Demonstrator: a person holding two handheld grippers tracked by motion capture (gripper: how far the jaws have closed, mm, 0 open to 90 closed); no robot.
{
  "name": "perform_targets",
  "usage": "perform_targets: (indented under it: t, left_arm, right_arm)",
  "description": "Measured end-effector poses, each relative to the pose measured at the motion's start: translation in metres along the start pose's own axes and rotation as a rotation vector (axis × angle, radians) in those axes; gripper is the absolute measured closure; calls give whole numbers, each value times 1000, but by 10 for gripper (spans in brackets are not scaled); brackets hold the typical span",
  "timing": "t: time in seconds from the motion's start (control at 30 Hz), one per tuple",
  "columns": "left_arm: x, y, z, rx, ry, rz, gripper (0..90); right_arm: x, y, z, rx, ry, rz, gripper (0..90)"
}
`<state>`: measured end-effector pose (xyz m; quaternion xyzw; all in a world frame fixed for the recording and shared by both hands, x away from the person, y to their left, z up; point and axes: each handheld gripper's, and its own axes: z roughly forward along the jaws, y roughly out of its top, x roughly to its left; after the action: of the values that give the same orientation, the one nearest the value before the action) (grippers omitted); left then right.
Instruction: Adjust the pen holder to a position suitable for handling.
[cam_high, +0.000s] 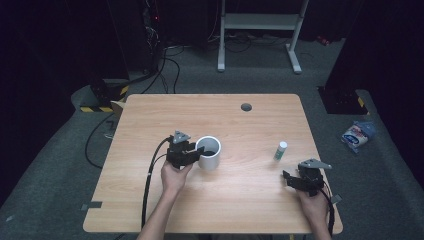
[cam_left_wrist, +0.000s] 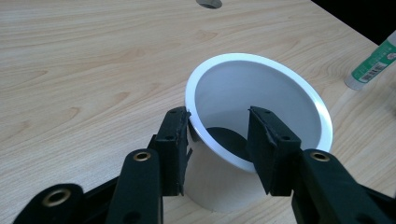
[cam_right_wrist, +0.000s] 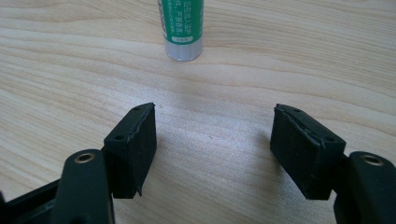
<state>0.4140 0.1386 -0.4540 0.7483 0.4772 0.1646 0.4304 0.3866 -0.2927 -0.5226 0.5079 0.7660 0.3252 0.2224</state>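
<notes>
White cup (cam_left_wrist: 261, 93) wall clamped in left gripper (cam_left_wrist: 218, 135), one pad inside; right gripper (cam_right_wrist: 214, 140) apart, facing green-labelled tube (cam_right_wrist: 183, 28).

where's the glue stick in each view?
High view: glue stick right of centre, upright, between white cup and right gripper.
Left gripper view: top right edge.
Right gripper view: top centre, beyond the open jaws.
Shared landmark: the wooden table.

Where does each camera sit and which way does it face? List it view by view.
High view: above the person's side, looking forward and down on the table; both forearms enter below.
Left gripper view: along its jaws, closed over the white cup wall.
Right gripper view: along open jaws toward the glue stick.
Shared: cup, glue stick.
</notes>
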Motion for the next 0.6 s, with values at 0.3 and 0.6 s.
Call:
perform_targets:
  t: [0.3, 0.6]
  left_arm:
    - [-8, -2, -1, 2, -12, 19, 594]
    - [-16, -5, -2, 4, -29, 32, 594]
  right_arm:
    - [0, 0, 0, 0, 0, 0, 316]
    - [0, 0, 0, 0, 0, 0, 316]
